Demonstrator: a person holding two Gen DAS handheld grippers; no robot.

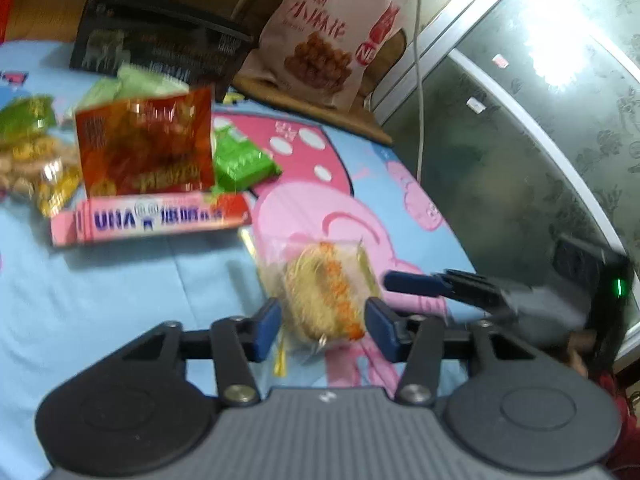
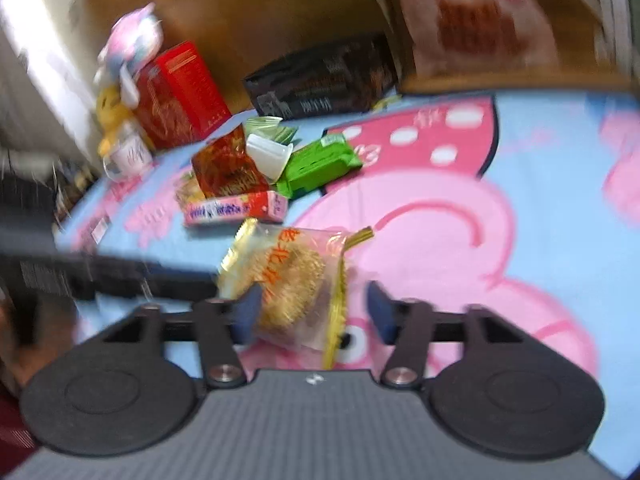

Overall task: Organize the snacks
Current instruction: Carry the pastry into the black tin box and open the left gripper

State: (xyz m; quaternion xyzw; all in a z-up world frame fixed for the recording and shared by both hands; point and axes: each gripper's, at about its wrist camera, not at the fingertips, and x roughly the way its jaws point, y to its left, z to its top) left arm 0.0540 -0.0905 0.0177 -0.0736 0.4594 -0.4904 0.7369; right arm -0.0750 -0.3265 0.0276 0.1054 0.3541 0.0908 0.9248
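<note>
1. The clear-wrapped pastry (image 1: 324,296) lies on the cartoon bedsheet (image 1: 100,300), out from the snack pile.
2. The left claw (image 1: 324,330) has its jaws apart on either side of the pastry; contact is unclear.
3. The right claw (image 2: 314,314) is also spread around it (image 2: 286,284).
4. Just beyond lie a pink candy box (image 1: 152,218), a red packet (image 1: 146,144) and a green packet (image 1: 240,160).
5. A black box (image 1: 156,44) and a large pink bag (image 1: 328,36) stand at the far edge.

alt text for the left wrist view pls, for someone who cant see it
The open left gripper straddles a clear packet holding a round golden pastry on a blue cartoon-pig bedsheet. Behind lie a pink UHA candy box, a red snack bag and a green packet; the right gripper enters from the right.
</note>
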